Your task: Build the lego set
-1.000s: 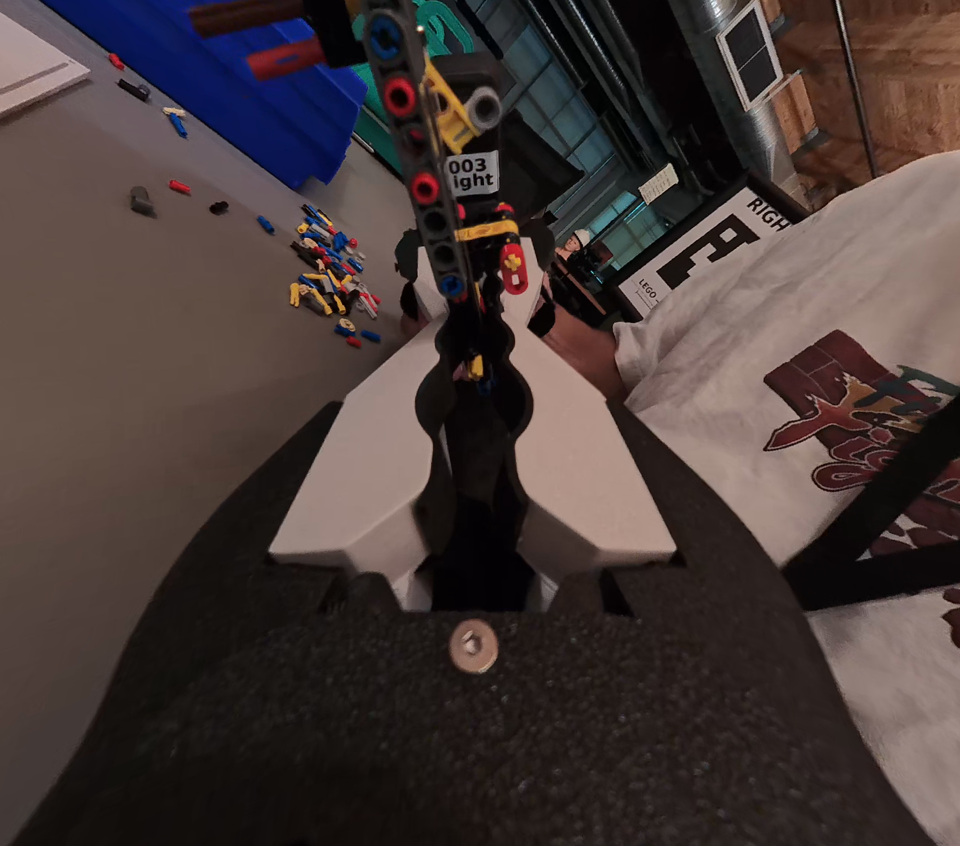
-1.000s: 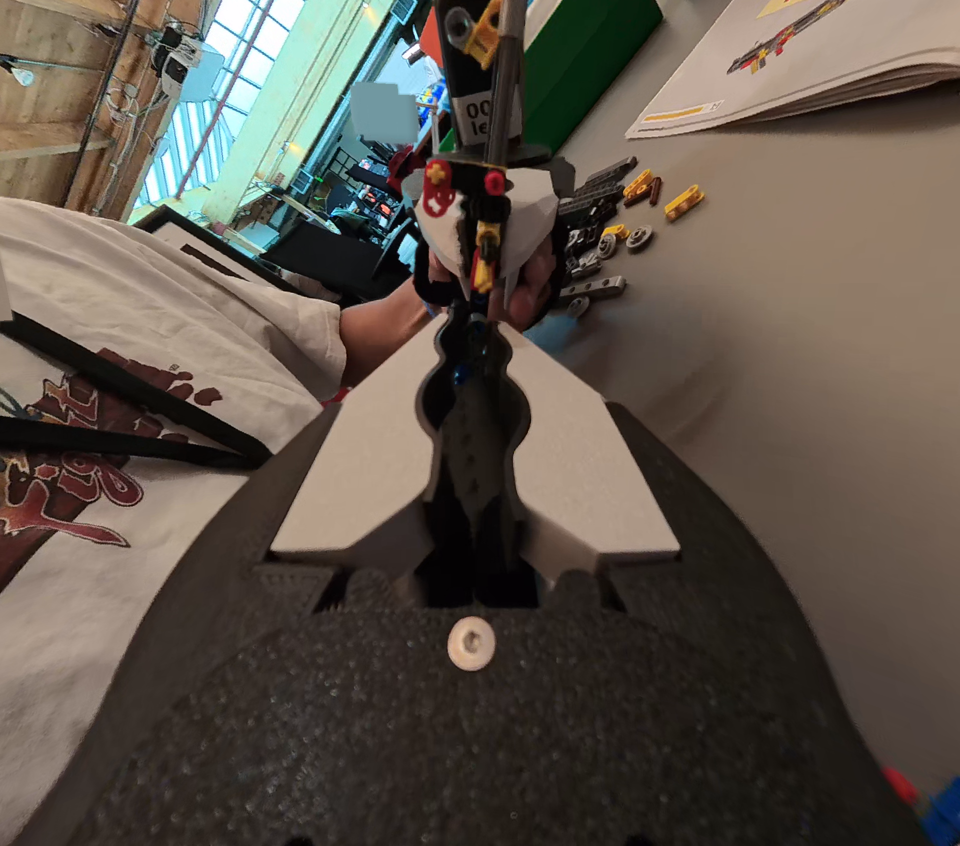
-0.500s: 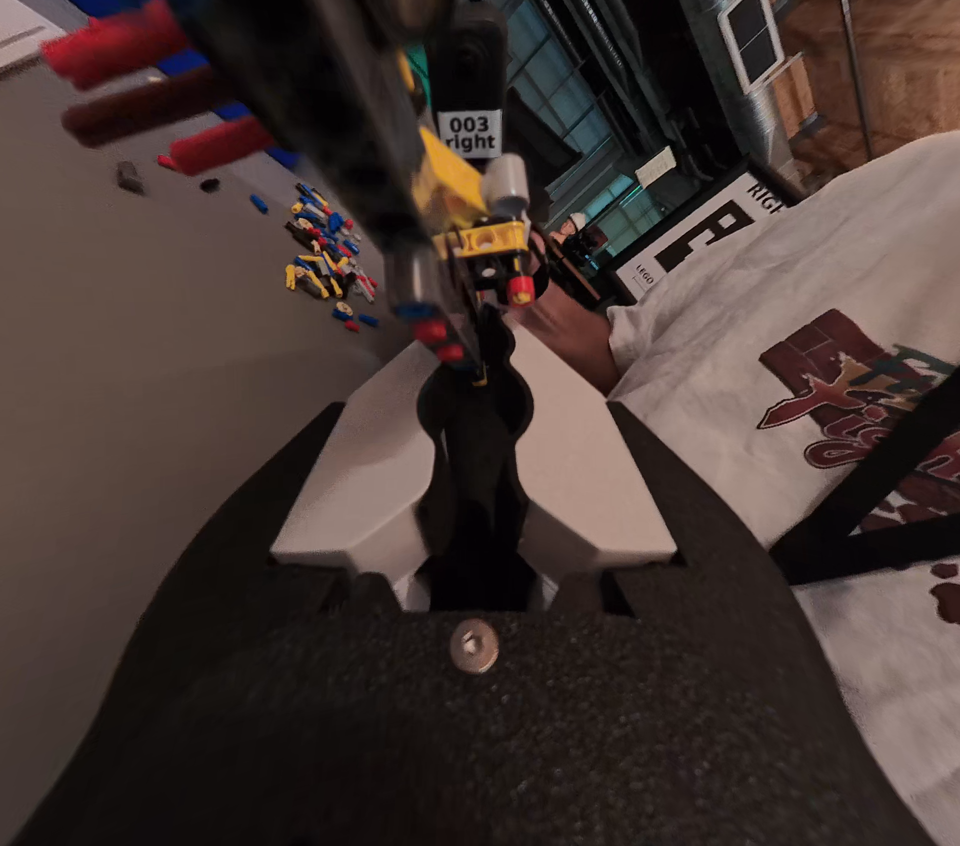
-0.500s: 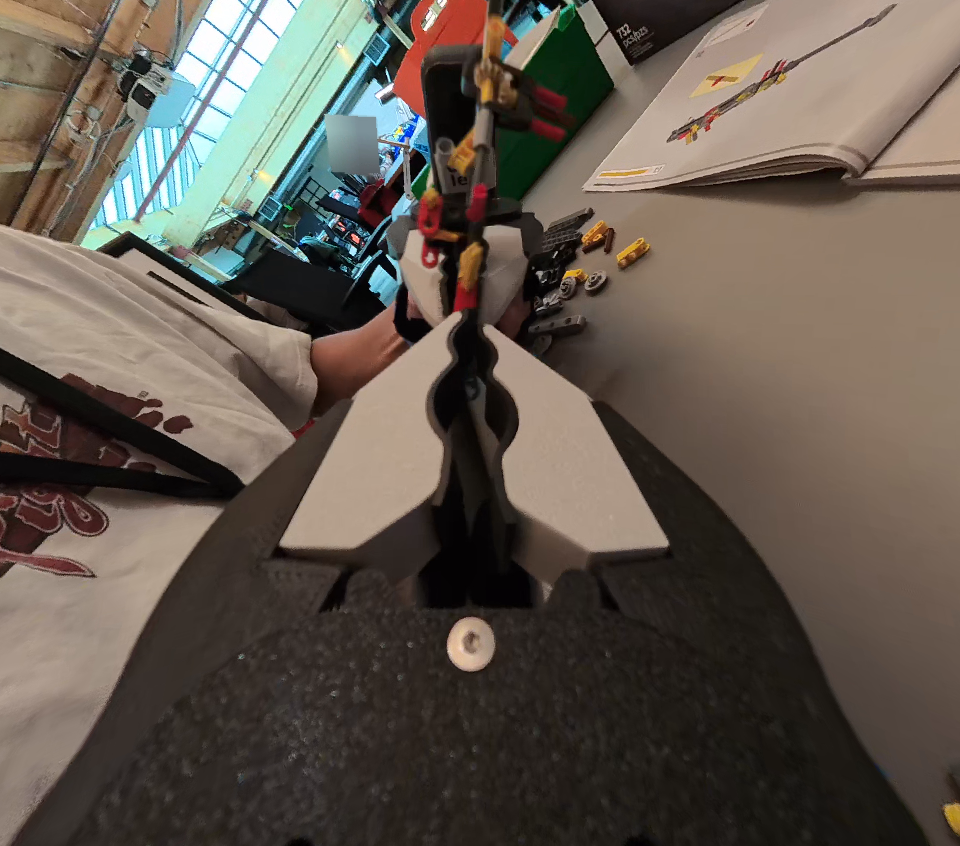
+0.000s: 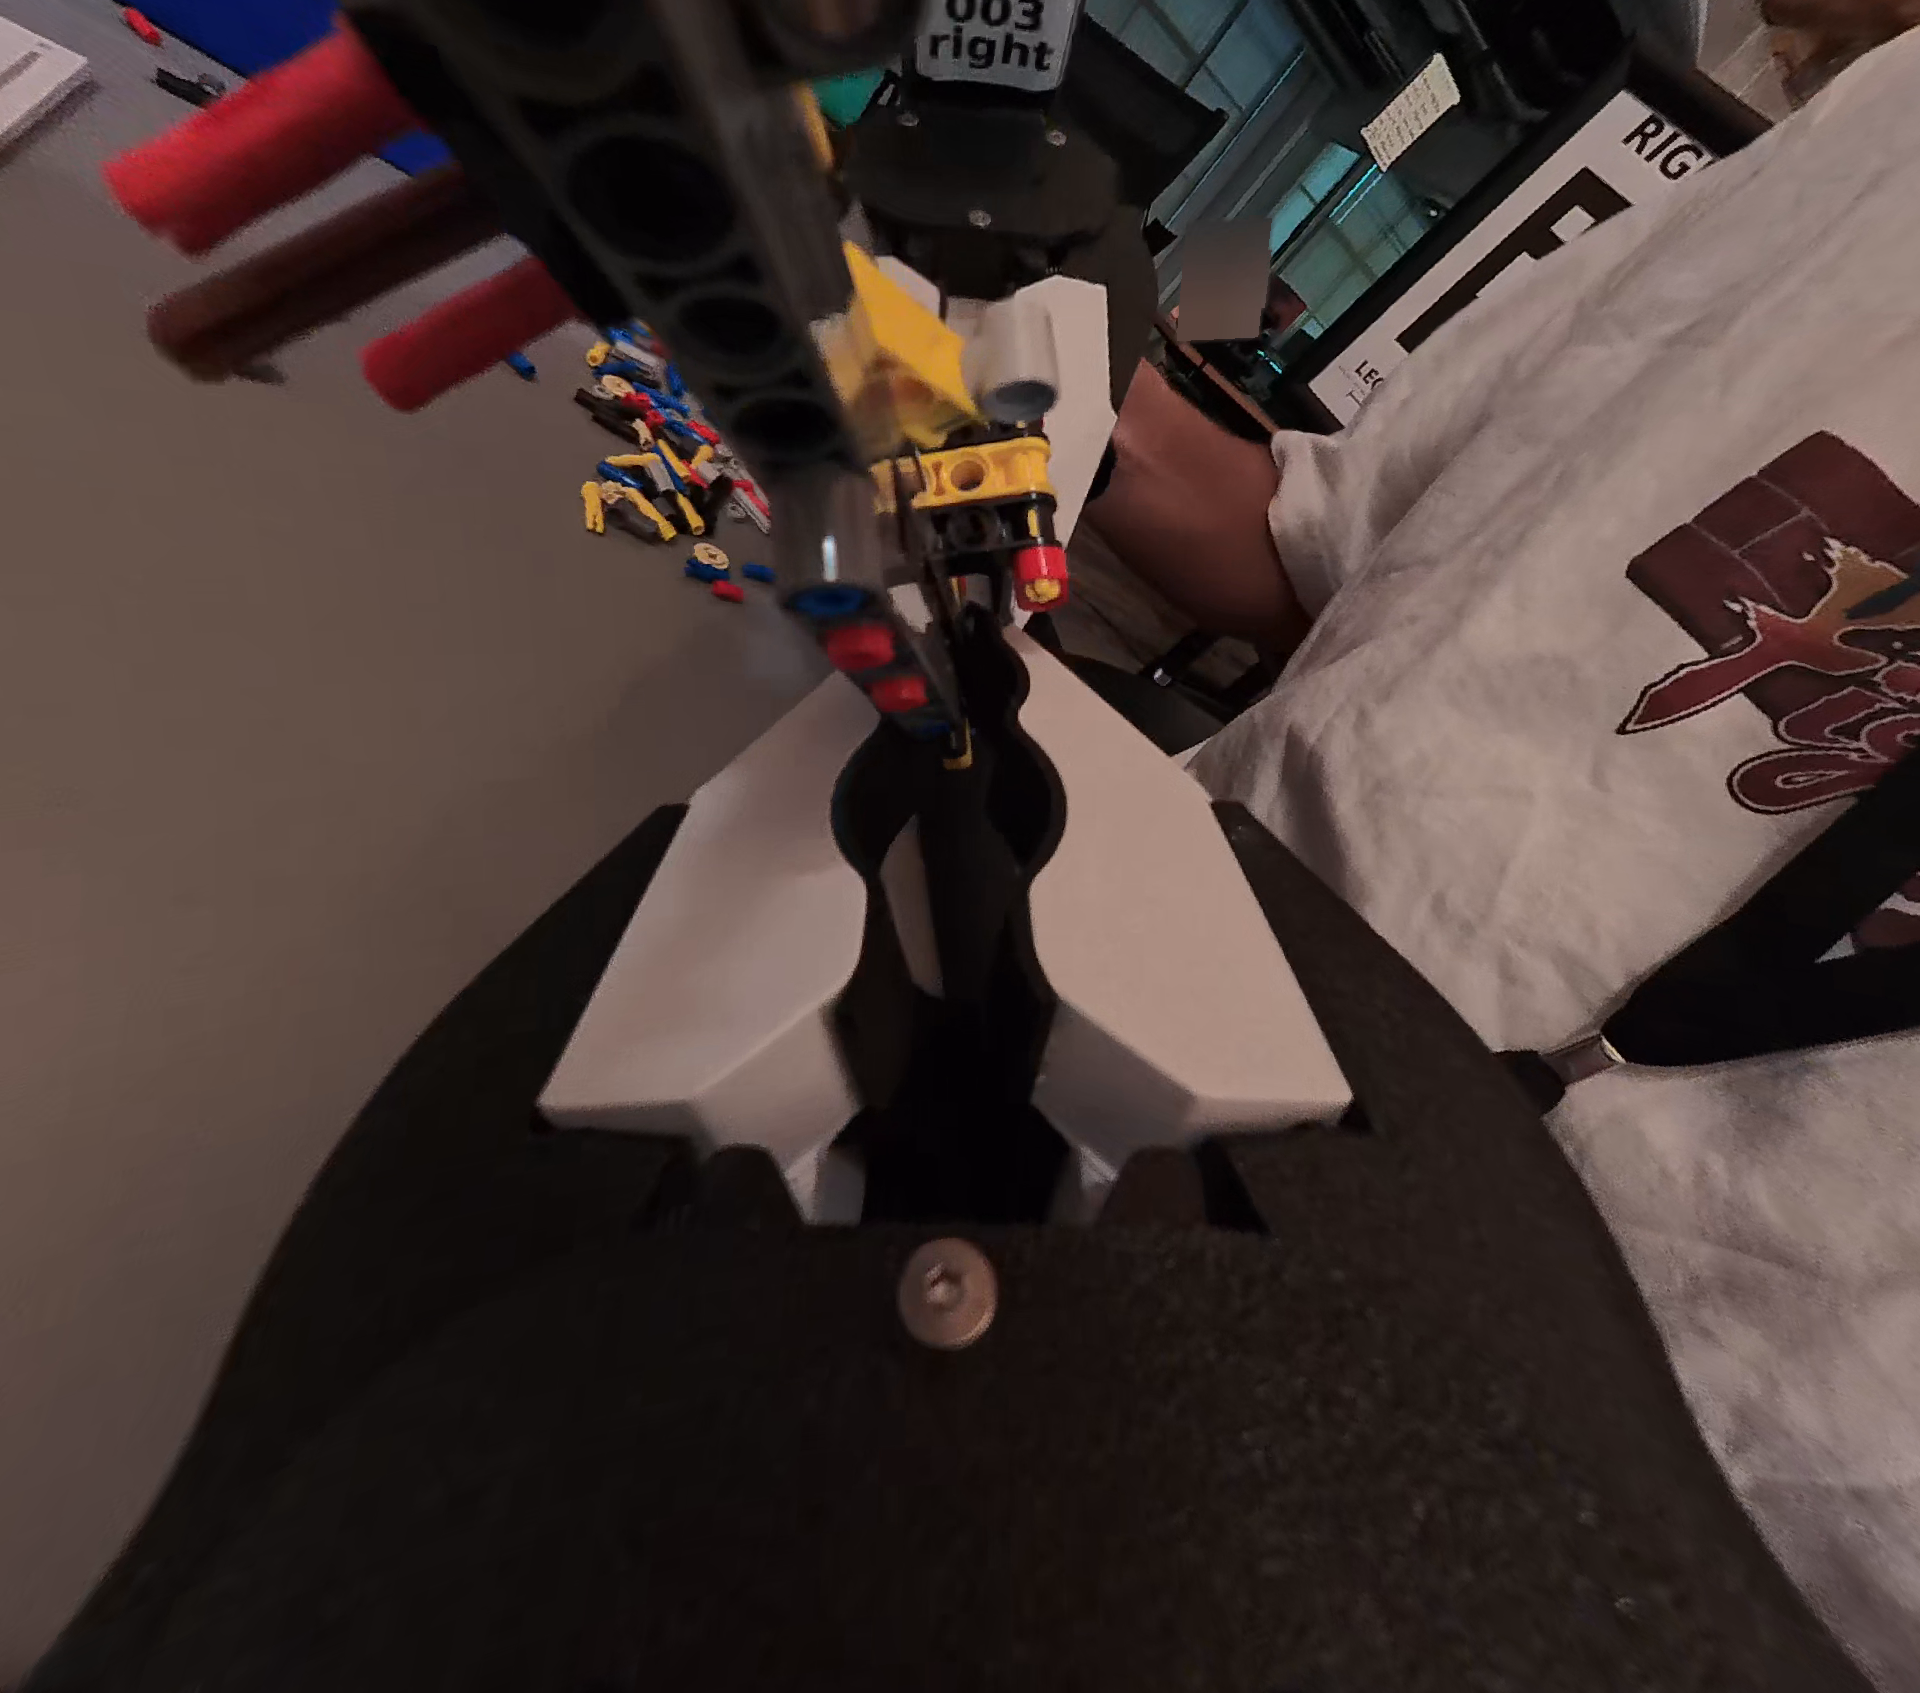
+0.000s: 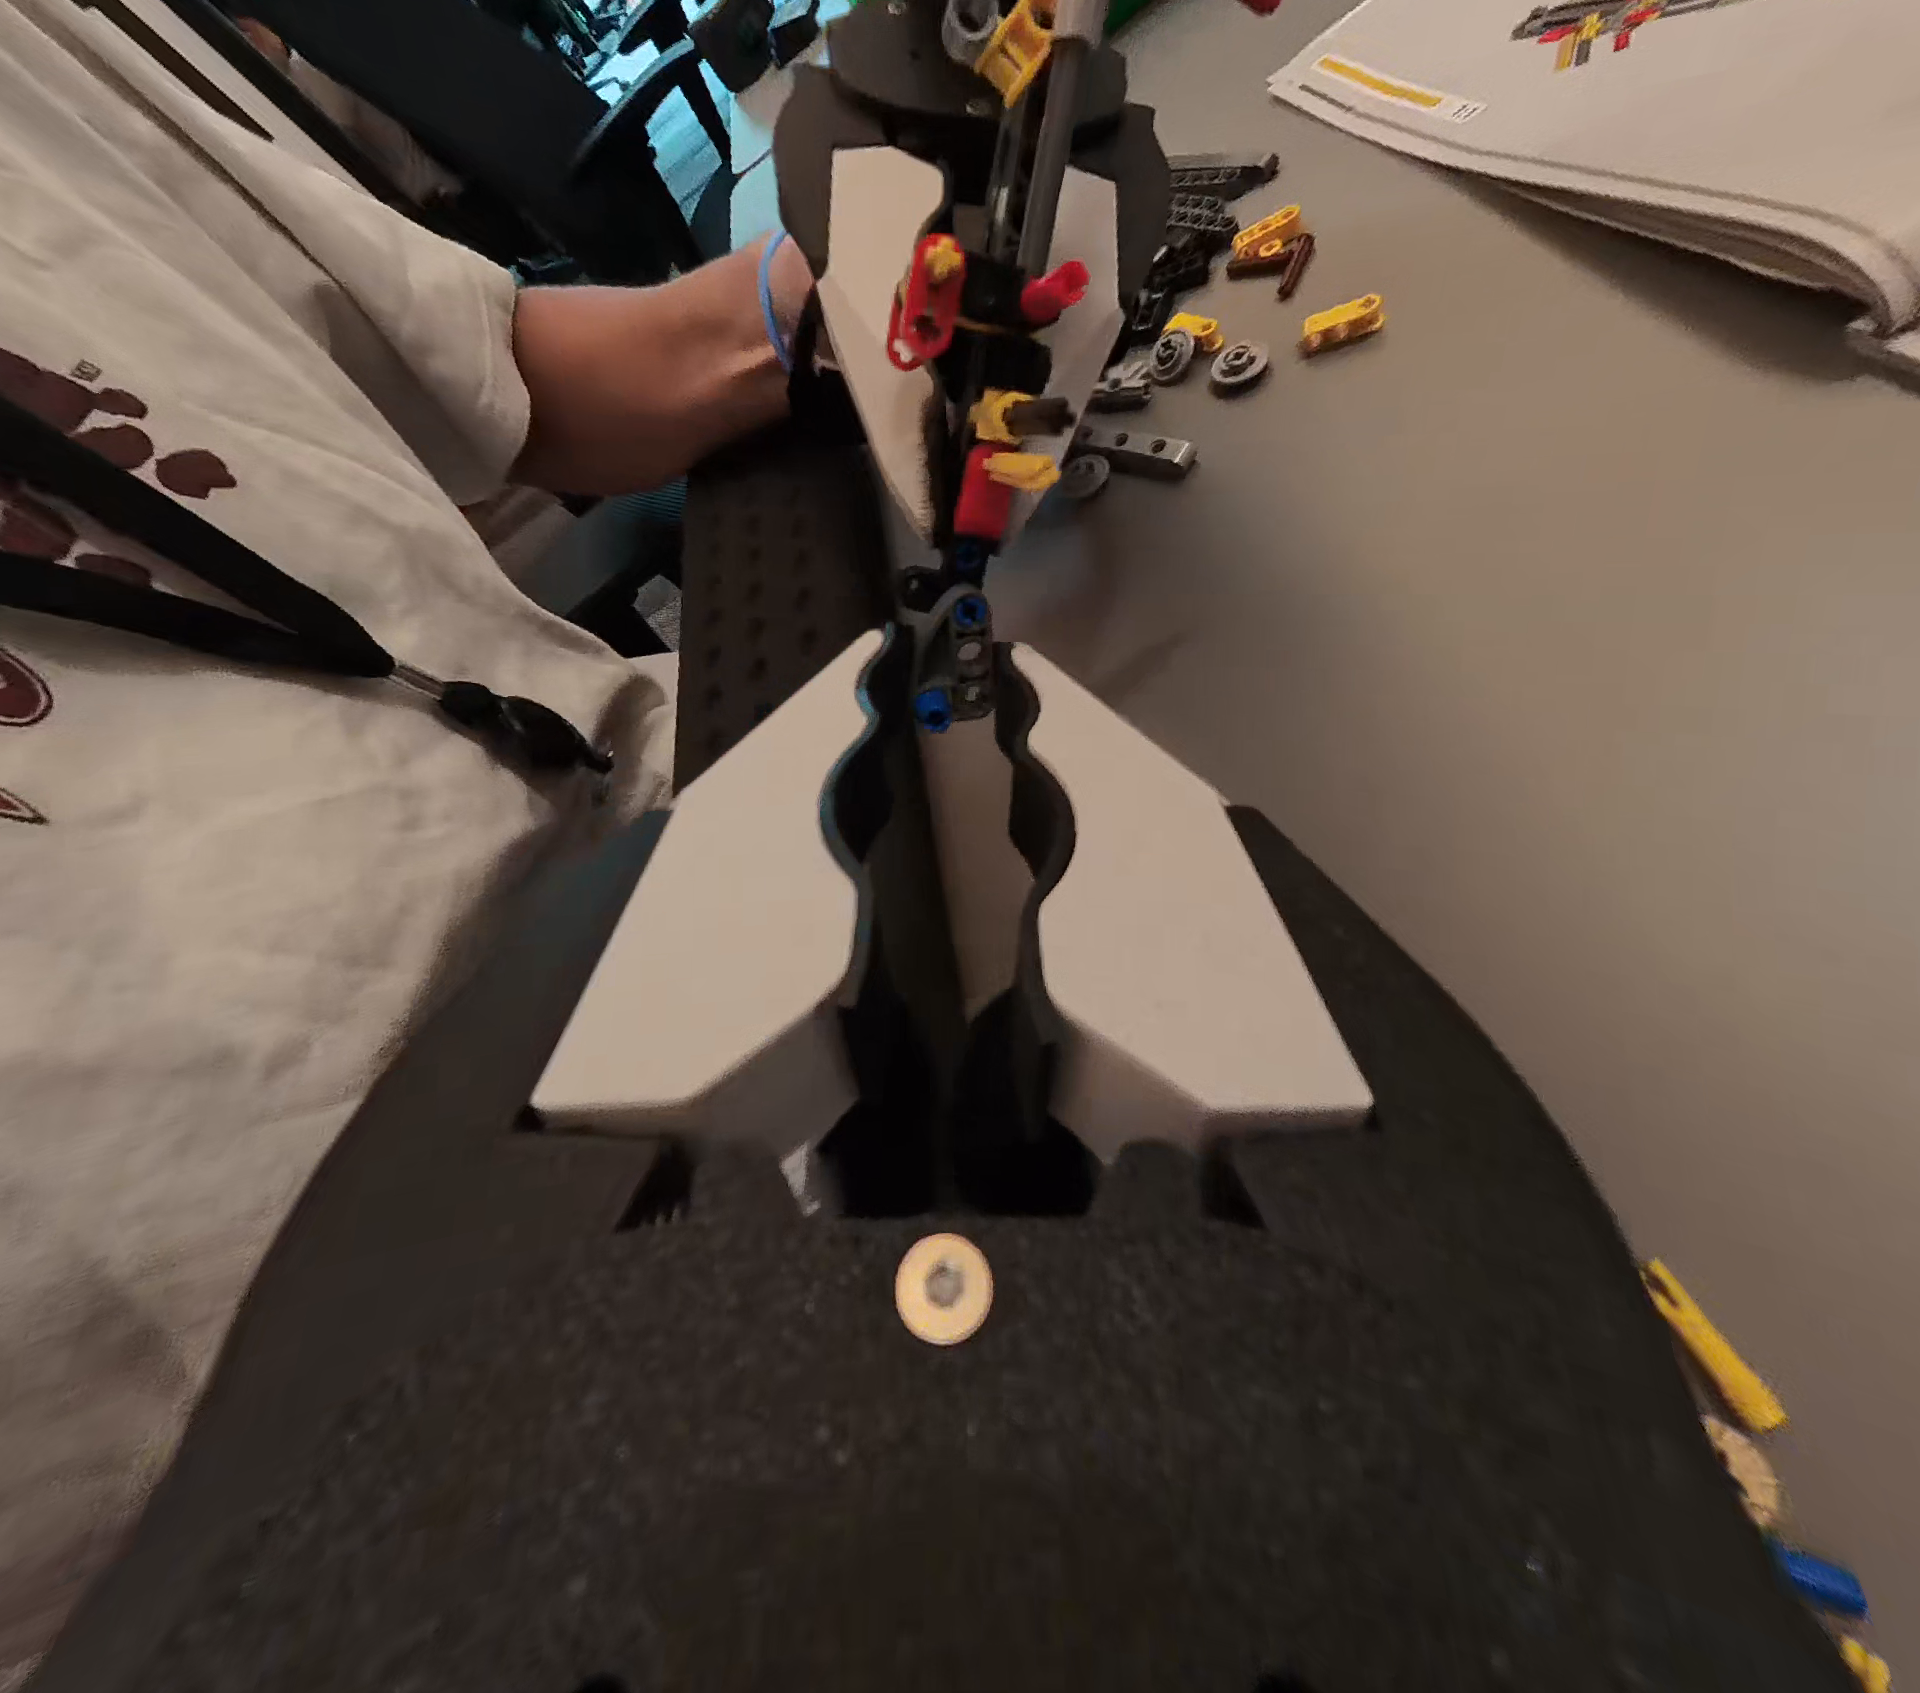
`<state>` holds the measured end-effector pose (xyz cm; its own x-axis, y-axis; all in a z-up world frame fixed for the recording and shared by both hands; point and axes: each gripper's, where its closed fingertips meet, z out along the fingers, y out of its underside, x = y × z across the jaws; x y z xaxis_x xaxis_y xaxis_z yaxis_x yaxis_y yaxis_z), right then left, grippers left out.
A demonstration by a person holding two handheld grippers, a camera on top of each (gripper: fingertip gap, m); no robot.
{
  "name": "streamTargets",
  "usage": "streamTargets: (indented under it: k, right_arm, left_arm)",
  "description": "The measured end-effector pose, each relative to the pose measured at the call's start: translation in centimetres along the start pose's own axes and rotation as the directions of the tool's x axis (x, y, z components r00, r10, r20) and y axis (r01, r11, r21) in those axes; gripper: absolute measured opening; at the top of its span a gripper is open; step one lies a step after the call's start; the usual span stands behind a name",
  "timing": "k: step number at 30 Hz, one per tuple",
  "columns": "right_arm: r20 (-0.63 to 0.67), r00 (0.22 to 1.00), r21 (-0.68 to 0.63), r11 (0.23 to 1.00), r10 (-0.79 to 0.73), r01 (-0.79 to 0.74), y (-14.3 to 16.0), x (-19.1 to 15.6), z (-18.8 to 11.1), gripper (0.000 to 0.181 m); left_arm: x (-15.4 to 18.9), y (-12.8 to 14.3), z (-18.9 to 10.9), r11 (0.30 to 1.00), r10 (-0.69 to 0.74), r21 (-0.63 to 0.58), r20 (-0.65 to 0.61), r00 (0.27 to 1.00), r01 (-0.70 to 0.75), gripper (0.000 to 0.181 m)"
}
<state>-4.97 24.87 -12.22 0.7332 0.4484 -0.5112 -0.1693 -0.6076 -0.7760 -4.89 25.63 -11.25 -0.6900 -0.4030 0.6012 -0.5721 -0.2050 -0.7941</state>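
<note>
Black-beamed lego assembly [image 6: 1023, 209] — both tools clamped on it — above table [image 6: 1455, 708].

Glossy plastic lego model [image 5: 665, 209]; matt white claw fingers [image 6: 727, 947] on rough black foam; smooth matt grey worktop [image 6: 1507, 708]; paper booklet [image 6: 1683, 64]; cloth shirt [image 5: 1558, 604].

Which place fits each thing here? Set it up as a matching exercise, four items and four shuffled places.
Things:
1. long black-beamed lego assembly
2. open paper instruction booklet
3. heap of small blue, yellow and red lego pieces
4. loose yellow two-hole lego piece

Places:
A. grey table, left wrist view
B. between both grippers
C. flat at table's far right
D. alone beside grey round pieces

Pairs: 1-B, 2-C, 3-A, 4-D
</note>
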Motion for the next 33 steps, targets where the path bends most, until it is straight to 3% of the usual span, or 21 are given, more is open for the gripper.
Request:
streamTargets:
  k: [8,23,25,28,30,33]
  right_arm:
    - [0.001,0.999,-0.109,0.993,-0.036,0.036,0.6,-0.2,0.0,0.013]
    - [0.028,1.0,-0.125,0.992,-0.014,0.018,1.0,0.1,0.7,0.013]
    - [-0.046,0.998,-0.074,0.997,-0.042,0.038,0.2,0.9,0.7,0.013]
    - [-0.313,0.937,-0.061,0.988,-0.154,0.142,-0.9,2.9,0.4,0.018]
    - [-0.49,0.834,-0.121,0.967,-0.254,0.224,-1.4,3.6,0.5,0.035]
    - [-0.678,0.627,-0.231,0.921,-0.384,0.315,-1.9,4.6,0.3,0.027]
  left_arm:
    - [0.1,0.2,0.3,1.0,0.017,-0.003,-0.003,1.0,-0.017,0.007]
    - [-0.4,0.0,0.4,1.0,-0.022,0.02,-0.011,1.0,0.022,0.007]
    - [-1.0,-0.6,0.0,0.998,-0.024,0.05,0.025,0.999,0.023,0.007]
    - [-2.2,-1.7,-0.3,0.993,-0.05,0.114,0.11,0.993,0.037,0.006]
    - [-2.8,-2.1,-0.4,0.988,-0.076,0.147,0.149,0.986,0.054,0.007]
    - [-3.3,-2.2,-0.5,0.984,-0.094,0.17,0.179,0.979,0.063,0.007]
